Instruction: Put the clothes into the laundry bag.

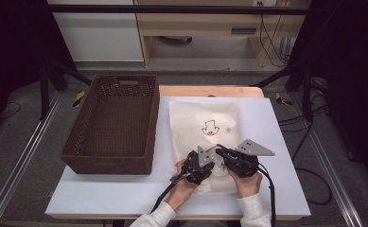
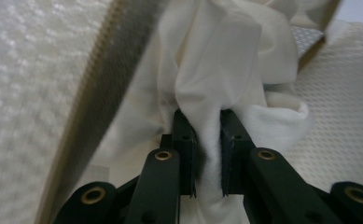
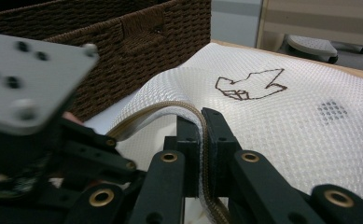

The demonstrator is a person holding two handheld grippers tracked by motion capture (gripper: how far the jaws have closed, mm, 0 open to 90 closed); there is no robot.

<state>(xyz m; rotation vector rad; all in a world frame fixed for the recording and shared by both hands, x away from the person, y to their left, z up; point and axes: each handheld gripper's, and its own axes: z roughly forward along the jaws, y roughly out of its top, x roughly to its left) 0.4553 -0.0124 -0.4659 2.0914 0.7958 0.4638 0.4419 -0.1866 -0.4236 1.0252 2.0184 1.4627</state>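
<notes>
Left tool (image 2: 206,154) clenched on the white cloth (image 2: 216,70), right tool (image 3: 202,140) clamping the mesh bag's (image 3: 286,121) zipper edge (image 3: 170,109): hold that edge steady while you draw the cloth out slowly.

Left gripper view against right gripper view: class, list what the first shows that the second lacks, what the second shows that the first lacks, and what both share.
Left gripper view alone: soft white cloth bunched up, with a fold pinched between the left gripper jaws.

Right gripper view alone: the brown woven basket, a dark outline drawing on the mesh bag's top, and the right gripper shut on the bag's zipper edge.

Both: the white mesh bag, its zipper band, and a pair of black jaws rising from the bottom.
</notes>
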